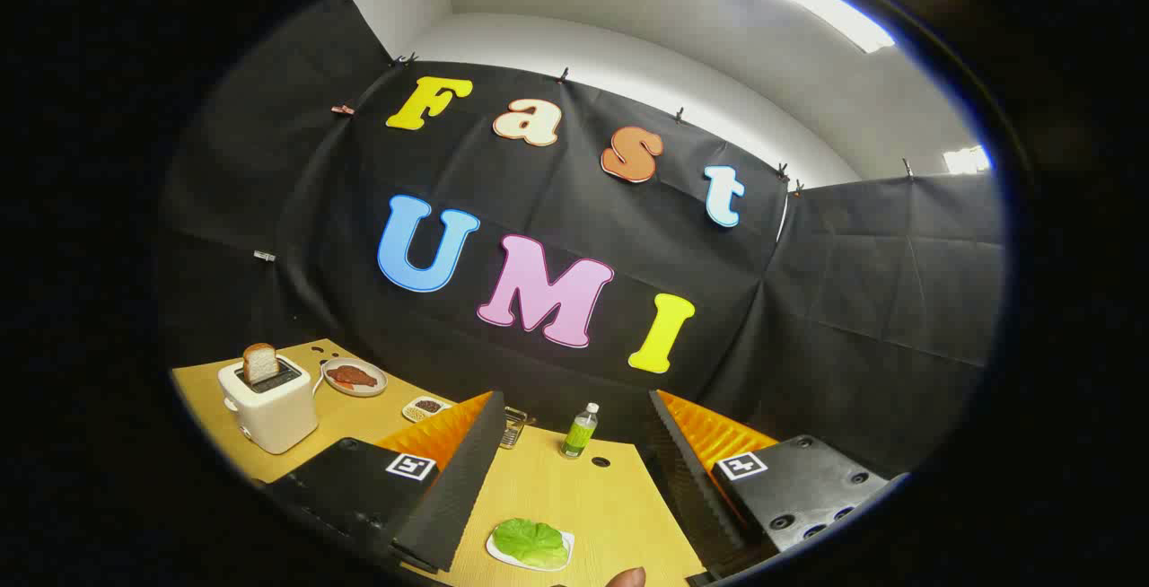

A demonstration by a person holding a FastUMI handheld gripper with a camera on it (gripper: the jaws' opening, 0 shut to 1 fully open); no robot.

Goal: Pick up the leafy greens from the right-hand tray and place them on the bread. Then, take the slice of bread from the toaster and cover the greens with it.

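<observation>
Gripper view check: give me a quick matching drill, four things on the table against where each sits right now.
Things:
1. leafy greens
2. bread slice
3. green bottle
4. round plate

Places:
A. standing in the toaster slot
B. beside the toaster, farther back
C. on a small white tray, between the open fingers of the hand-held gripper
D. upright beyond the fingers, near the wall

Pairs: 1-C, 2-A, 3-D, 4-B

1. The tongs stand wide apart above the bench; bare wood runs between the fingers toward 12 o'clock.
2. The leafy greens on their tray lie low in that gap.
3. A bottle stands at 12 o'clock, beyond the fingers.
4. At 10 o'clock the toaster, with its bread slice, and two small dishes crowd the bench.
</observation>
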